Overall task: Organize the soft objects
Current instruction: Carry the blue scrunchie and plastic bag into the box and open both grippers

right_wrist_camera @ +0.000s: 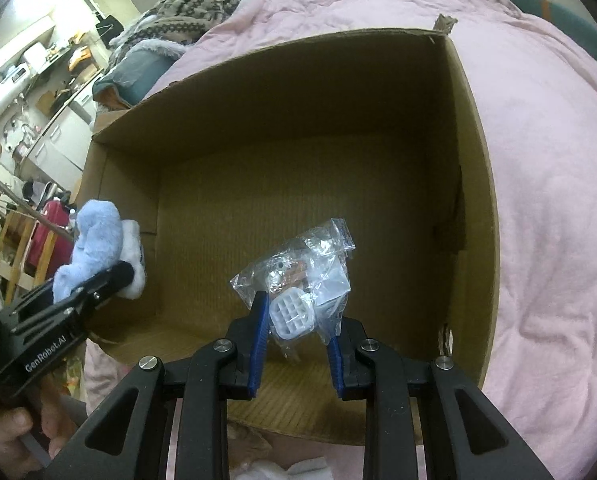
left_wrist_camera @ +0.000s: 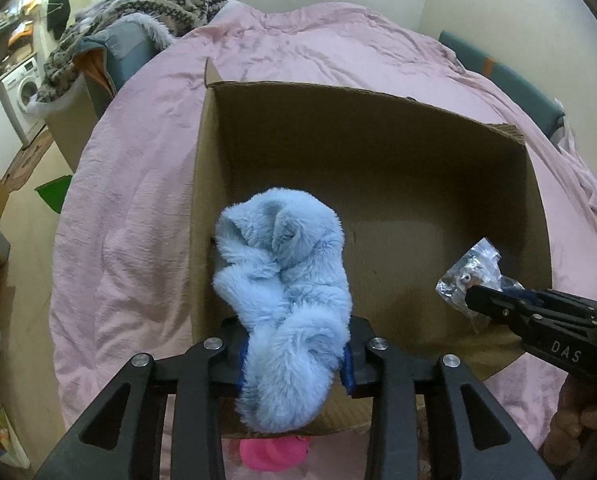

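Your left gripper [left_wrist_camera: 294,356] has its jaws pinching the blue plush [left_wrist_camera: 284,284]. The fur bulges out ahead of the jaws and hangs below them, over the near-left corner of the box [left_wrist_camera: 378,128]. From the right wrist view, the plush [right_wrist_camera: 98,248] sits at the box's left wall, clamped in the left gripper [right_wrist_camera: 114,280].

Your right gripper [right_wrist_camera: 296,328] has its jaws closed on the clear bag [right_wrist_camera: 306,264]. The blue pads [right_wrist_camera: 258,332] squeeze its lower half, and a white gridded piece inside the bag sits right between them. Most of the bag sticks out ahead of the jaws, above the box floor [right_wrist_camera: 258,200]. In the left wrist view, the right gripper [left_wrist_camera: 482,300] holds the bag [left_wrist_camera: 472,276] over the box's near-right side.

The box stands open on the pink duvet [left_wrist_camera: 138,200]. A pink item [left_wrist_camera: 272,454] shows below your left jaws, just outside the box's near wall; can't tell what it is.
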A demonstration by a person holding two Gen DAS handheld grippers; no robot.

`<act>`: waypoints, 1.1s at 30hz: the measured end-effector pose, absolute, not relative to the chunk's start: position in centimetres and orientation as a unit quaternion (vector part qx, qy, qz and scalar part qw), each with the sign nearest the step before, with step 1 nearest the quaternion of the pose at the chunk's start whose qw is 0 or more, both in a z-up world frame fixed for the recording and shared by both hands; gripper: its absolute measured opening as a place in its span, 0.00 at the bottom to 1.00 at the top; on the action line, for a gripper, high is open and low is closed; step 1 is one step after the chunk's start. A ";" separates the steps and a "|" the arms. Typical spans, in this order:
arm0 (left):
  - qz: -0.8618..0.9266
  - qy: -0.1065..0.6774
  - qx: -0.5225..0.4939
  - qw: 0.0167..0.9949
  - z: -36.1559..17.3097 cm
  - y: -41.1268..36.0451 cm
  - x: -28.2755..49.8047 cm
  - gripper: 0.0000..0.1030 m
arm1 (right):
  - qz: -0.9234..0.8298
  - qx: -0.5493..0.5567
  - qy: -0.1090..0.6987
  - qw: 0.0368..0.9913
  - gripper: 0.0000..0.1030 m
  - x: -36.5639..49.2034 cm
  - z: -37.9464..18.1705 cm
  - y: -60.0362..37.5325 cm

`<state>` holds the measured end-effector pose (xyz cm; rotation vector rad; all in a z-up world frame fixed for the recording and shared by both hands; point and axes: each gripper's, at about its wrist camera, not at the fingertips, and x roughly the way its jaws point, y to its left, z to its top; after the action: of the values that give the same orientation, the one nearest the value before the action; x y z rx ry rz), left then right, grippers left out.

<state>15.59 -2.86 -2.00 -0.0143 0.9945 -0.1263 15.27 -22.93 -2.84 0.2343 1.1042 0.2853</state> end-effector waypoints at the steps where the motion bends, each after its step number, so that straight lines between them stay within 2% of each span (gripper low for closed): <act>1: -0.064 0.478 -0.006 0.876 -2.1 -3.0 15.6 0.30 | 0.135 0.111 0.523 0.834 0.27 15.3 -2.9 -22.9; 8: -0.072 0.493 -0.003 0.867 -2.7 -3.5 15.4 0.32 | 0.141 0.103 0.532 0.828 0.27 15.4 -3.0 -22.0; 14: -0.075 0.494 0.004 0.866 -2.5 -4.1 15.3 0.42 | 0.145 0.103 0.528 0.831 0.27 15.6 -2.8 -21.8; 16: -0.076 0.495 0.003 0.865 -2.4 -4.1 15.4 0.51 | 0.145 0.111 0.525 0.832 0.27 15.7 -2.6 -21.9; 17: -0.078 0.495 0.000 0.865 -2.3 -4.0 15.4 0.54 | 0.145 0.115 0.523 0.832 0.29 15.7 -2.5 -22.0; 19: -0.084 0.492 -0.008 0.866 -2.0 -3.9 15.3 0.66 | 0.148 0.121 0.520 0.833 0.35 15.5 -2.3 -22.3; 22: -0.087 0.490 -0.013 0.867 -1.5 -4.0 15.3 0.68 | 0.141 0.125 0.510 0.839 0.66 15.3 -1.8 -22.7; 33: -0.055 0.475 -0.021 0.878 0.5 -2.6 13.4 0.68 | 0.129 0.145 0.494 0.848 0.66 13.9 0.1 -24.5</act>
<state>13.43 -2.55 0.55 -0.0446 0.9902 -0.1142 13.88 -24.55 0.06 0.3064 1.0407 0.2712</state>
